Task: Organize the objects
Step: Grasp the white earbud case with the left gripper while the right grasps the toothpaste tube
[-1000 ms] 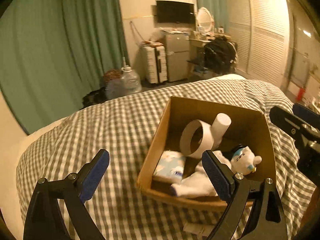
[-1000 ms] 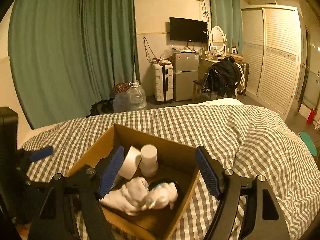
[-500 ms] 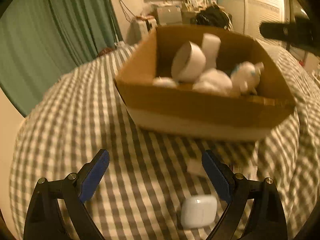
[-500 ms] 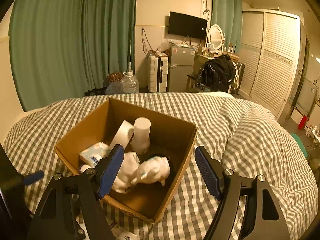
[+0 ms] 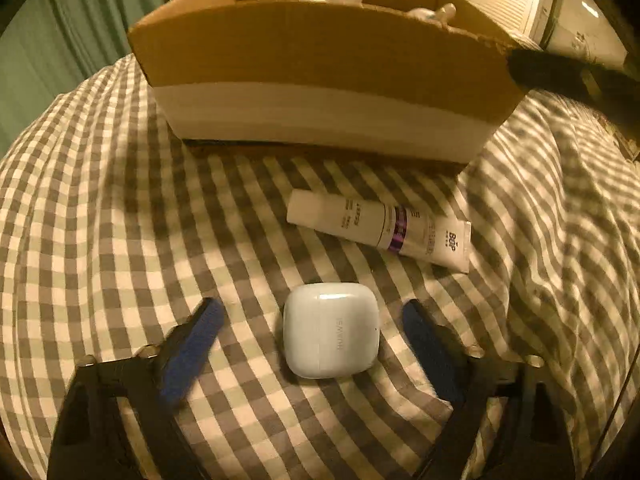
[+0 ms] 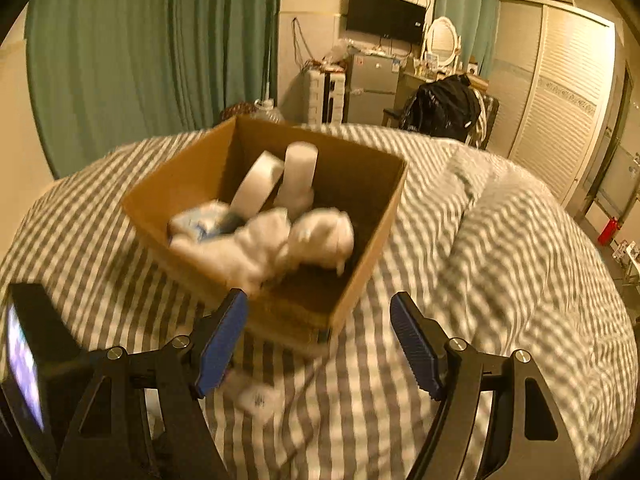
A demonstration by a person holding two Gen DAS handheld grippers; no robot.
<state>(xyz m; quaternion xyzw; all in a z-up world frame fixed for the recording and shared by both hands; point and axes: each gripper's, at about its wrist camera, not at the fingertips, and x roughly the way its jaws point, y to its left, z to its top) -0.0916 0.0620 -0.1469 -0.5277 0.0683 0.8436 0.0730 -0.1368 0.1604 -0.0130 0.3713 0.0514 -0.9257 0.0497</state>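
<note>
Left claw (image 5: 310, 338): fingers apart, set low over the bed (image 5: 100, 220), straddling a white earbud case (image 5: 331, 330) without touching it.
Earbud case: lies flat on the checked cover, between the blue pads, slightly nearer the right one.
Change since half a second ago: the left claw has dropped and closed in; the case, then small at the lower edge of its view, now sits squarely in the gap. One second ago this claw looked down into the cardboard box (image 5: 320, 76) from above.
Meaning for task: judged as lined up for a pick; closing is the step outstanding, then a lift into the box.
Tube (image 5: 378, 230): white, lies on its side between case and box, clear of both, not yet stowed.
Cardboard box: stands on the bed behind the tube, already holding a tape roll (image 6: 256, 184), a white cylinder (image 6: 300, 174) and soft white items.
Right claw (image 6: 316, 344): fingers apart, empty, held above the box's near corner; its view is blurred and now sits closer to the box than a second ago.
</note>
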